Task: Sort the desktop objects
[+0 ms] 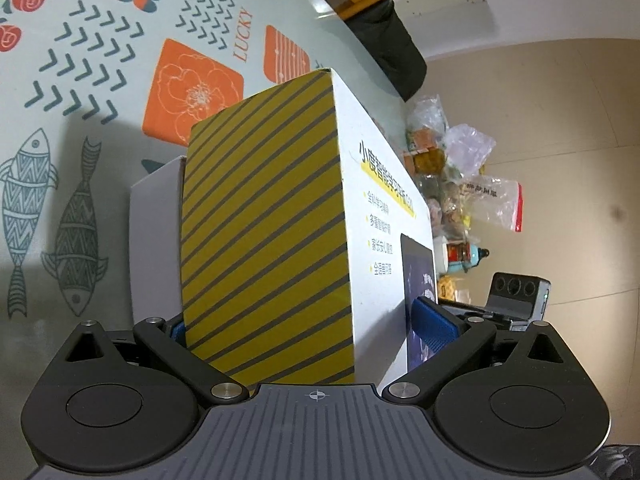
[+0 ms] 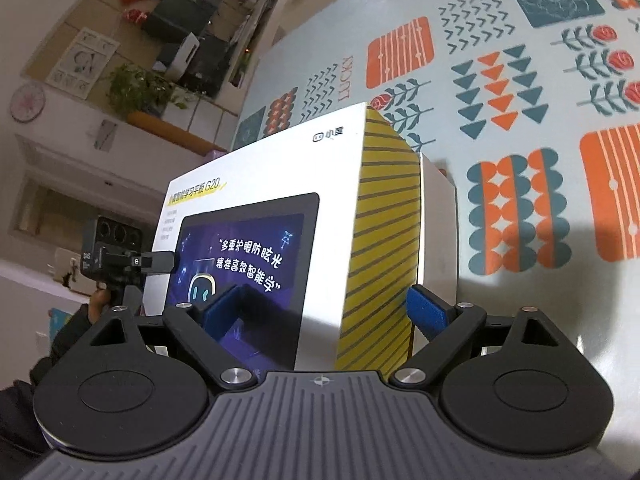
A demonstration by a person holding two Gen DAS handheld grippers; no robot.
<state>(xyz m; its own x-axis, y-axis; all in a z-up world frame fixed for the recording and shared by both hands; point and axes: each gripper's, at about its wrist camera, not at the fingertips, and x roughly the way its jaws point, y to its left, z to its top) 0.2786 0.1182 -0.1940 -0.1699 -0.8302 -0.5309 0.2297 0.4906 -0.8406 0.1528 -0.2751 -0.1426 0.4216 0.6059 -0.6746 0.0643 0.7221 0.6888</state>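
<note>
One tablet box (image 1: 272,216) clamped at opposite ends by left gripper (image 1: 304,330) and right gripper (image 2: 320,308), above patterned tablecloth (image 2: 520,80), snack bags (image 1: 460,176) beyond.

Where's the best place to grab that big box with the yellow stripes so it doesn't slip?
Grab the box at its two narrow striped ends, one gripper per end, pads on the flat white faces. It is wide and flat, so one gripper would likely let it tip. Both already do this: the left gripper and the right gripper straddle opposite ends.
</note>
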